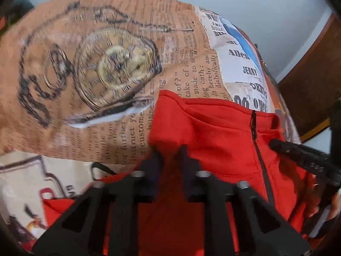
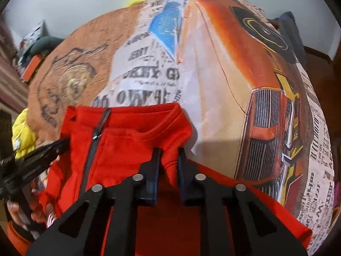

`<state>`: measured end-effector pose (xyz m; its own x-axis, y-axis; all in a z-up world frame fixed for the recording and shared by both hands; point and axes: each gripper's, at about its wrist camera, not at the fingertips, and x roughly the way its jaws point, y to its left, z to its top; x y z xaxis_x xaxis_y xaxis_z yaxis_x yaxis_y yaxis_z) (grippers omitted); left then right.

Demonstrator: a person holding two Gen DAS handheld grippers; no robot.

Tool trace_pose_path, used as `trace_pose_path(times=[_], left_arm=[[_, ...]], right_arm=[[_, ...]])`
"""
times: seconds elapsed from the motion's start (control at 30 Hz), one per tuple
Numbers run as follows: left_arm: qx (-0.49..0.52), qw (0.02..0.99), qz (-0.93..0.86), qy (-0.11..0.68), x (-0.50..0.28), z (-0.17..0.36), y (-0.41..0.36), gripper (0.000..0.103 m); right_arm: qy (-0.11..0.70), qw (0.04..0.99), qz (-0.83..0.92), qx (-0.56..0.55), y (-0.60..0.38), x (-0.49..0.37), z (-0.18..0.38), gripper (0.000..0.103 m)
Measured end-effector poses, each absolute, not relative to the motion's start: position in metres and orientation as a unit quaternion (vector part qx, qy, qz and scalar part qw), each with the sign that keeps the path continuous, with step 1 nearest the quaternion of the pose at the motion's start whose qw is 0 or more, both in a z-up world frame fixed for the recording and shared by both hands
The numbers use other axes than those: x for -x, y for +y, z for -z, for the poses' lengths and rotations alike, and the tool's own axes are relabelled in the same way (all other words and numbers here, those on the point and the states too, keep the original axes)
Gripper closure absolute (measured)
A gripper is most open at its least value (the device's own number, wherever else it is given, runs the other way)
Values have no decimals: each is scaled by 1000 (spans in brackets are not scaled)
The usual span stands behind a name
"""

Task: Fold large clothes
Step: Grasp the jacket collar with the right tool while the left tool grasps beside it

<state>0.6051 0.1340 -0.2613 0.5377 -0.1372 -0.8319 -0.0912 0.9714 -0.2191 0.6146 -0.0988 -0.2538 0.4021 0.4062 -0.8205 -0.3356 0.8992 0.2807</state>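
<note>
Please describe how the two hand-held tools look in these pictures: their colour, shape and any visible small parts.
Both are matte black. The left tool and the right tool each have two flat, narrow fingers on angular black brackets with triangular cut-outs. Four round silver pin heads sit across each bracket. The right tool's finger pads look dark blue. No cables are visible.

Both wrist views close, seemingly downward-facing

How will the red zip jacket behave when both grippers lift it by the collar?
The jacket will probably hang floppy: its collar already bunches where the left gripper and right gripper pinch it. The thick, fleece-like fabric looks unlikely to slip. The zipper side may sag a little more.
</note>
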Motion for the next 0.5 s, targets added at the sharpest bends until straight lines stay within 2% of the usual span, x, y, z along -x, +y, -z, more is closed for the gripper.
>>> trace_pose_path(times=[0.27,0.5], left_arm=[[55,895,26,443,-555,195,113,99],[18,912,45,408,-466,138,91,100]], right_arm=[[447,856,-260,-1,-110,-555,199,94],[397,872,-284,29,-114,-465,147,95]])
